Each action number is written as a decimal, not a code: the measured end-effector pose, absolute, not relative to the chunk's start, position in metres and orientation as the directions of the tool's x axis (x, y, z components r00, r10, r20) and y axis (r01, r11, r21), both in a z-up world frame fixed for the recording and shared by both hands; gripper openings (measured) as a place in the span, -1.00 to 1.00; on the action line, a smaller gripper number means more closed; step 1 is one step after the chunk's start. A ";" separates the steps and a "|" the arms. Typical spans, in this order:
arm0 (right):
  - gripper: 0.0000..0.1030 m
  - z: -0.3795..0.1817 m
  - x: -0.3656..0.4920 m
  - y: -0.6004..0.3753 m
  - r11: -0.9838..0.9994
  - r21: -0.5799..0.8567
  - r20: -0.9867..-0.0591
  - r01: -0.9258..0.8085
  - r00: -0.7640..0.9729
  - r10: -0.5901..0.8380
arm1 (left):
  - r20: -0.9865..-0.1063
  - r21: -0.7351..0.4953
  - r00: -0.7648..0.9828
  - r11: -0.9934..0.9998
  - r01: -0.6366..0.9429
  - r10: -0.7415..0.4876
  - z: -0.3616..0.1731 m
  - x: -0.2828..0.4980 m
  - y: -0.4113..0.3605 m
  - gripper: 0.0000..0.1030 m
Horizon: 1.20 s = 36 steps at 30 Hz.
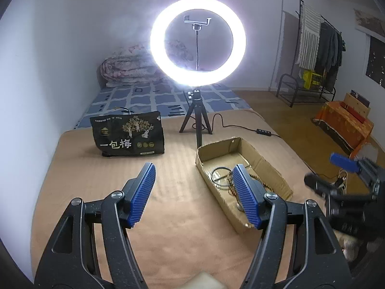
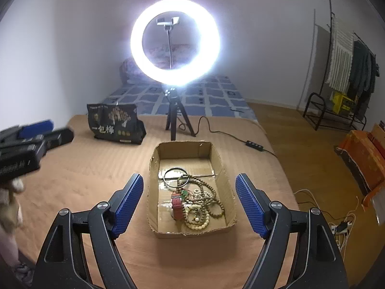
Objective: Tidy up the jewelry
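**Both grippers spread wide above a cardboard tray of jewelry**

A shallow brown cardboard tray (image 2: 156,192) sits on a tan bed cover (image 2: 84,180), and the jewelry lies heaped inside it: a thin black ring-shaped bangle (image 2: 168,172) toward the far end, strands of olive-brown wooden beads (image 2: 211,192) tangled in the middle, a red leather watch strap (image 2: 178,206) beside them, and a loop of pale cream beads (image 2: 197,225) at the near end.

The right gripper (image 2: 190,204) hovers over the tray with its blue ribbed fingers (image 2: 127,200) wide apart, holding nothing; the tray appears between them in the right wrist view.

The left gripper (image 1: 195,192) is likewise spread wide and empty, over the bed cover just left of the tray (image 1: 269,166); its right finger overlaps the tray in its own view.

Beyond the tray stands a lit white ring lamp (image 2: 175,42) on a small black tripod (image 2: 175,120). A black printed snack bag (image 2: 115,122) stands to the left of the tripod. A black clothes rack (image 2: 349,72) with hanging garments is against the right wall.
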State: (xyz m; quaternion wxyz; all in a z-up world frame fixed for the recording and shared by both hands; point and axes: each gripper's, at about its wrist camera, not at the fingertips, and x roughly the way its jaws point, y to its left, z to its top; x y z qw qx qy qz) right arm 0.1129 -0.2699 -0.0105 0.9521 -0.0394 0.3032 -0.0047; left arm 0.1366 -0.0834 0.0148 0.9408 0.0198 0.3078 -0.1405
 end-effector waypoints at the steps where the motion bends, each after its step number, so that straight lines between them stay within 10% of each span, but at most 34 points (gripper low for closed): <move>1: 0.54 -0.008 0.110 -0.269 0.997 -0.081 -0.570 -0.006 0.821 -0.041 | -0.582 -0.044 0.773 0.959 0.280 -0.253 0.016 0.131 -0.083 0.37; 14: 0.60 0.003 0.074 -0.268 0.990 -0.116 -0.475 0.081 0.871 -0.127 | -0.533 -0.014 0.802 0.951 0.309 -0.268 0.017 0.079 -0.077 0.91; 36: 0.60 -0.002 0.073 -0.277 0.988 -0.112 -0.469 0.111 0.870 -0.151 | -0.526 0.013 0.809 0.948 0.317 -0.263 0.011 0.067 -0.083 0.98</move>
